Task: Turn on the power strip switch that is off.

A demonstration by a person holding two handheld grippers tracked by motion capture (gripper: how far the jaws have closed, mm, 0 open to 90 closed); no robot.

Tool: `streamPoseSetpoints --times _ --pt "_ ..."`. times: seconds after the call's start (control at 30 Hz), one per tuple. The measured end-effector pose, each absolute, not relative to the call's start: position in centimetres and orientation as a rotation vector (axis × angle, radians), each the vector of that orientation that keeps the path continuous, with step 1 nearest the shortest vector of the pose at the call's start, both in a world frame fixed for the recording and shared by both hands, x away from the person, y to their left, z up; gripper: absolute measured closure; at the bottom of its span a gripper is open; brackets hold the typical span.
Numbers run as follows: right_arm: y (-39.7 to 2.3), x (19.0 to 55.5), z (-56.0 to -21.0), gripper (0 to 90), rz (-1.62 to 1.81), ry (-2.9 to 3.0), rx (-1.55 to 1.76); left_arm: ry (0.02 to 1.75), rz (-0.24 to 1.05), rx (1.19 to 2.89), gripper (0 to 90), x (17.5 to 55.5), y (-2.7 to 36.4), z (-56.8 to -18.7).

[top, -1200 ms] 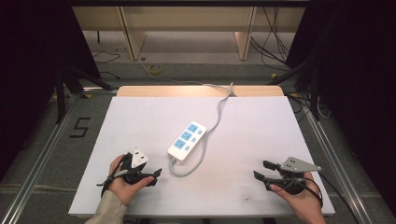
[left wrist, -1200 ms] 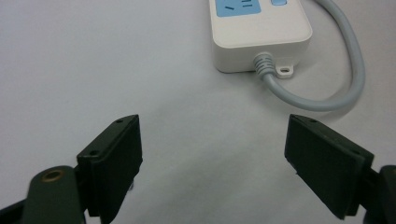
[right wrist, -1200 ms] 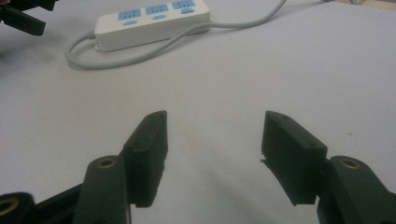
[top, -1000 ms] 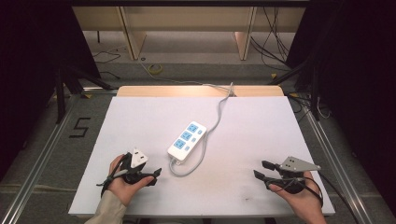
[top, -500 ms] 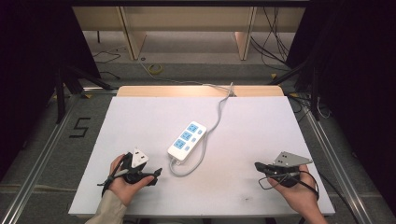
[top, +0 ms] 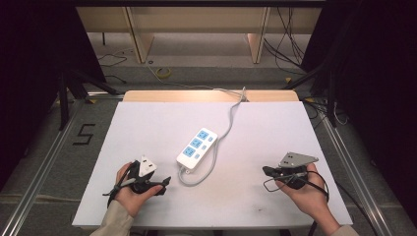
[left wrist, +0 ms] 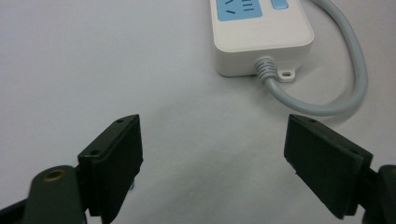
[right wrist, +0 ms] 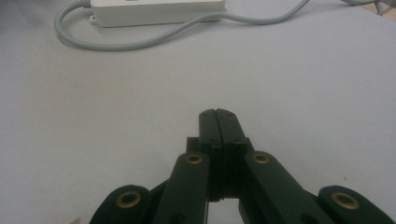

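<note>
A white power strip (top: 196, 148) with blue socket faces lies mid-table, and its grey cable (top: 228, 123) loops at the near end and runs off the far edge. My left gripper (top: 162, 186) rests on the table to the strip's near left, pointing toward it. Its jaws stand wide open with nothing between them (left wrist: 212, 140), and the strip's cable end (left wrist: 261, 37) lies just ahead. My right gripper (top: 266, 171) is held near the table's right front, pointing left. Its jaws are pressed together on nothing (right wrist: 218, 114), with the strip (right wrist: 159, 11) farther off.
The white table top (top: 147, 123) has a wooden strip (top: 206, 95) along its far edge. Metal rails run along both sides on the floor, and a "5" mark (top: 84, 133) lies at the left. Dark stands and cables sit beyond the table's corners.
The right gripper's jaws, open a second ago, have closed on nothing, and that hand has lifted a little and shifted left. The left gripper and the power strip have stayed put.
</note>
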State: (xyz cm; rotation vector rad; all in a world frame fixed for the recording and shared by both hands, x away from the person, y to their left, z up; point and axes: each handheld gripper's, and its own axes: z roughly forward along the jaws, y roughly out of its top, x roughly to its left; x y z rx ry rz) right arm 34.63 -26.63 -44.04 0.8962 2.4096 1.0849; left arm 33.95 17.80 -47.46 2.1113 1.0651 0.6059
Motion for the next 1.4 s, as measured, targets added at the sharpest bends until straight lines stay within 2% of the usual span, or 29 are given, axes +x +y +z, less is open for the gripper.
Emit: streamPoseSetpoints --times 1.4 --pt "-23.1 38.2 -42.3 90.0 0.96 2.554 0.884 1.063 0.615 2.112 19.5 34.0 17.7 -47.4"
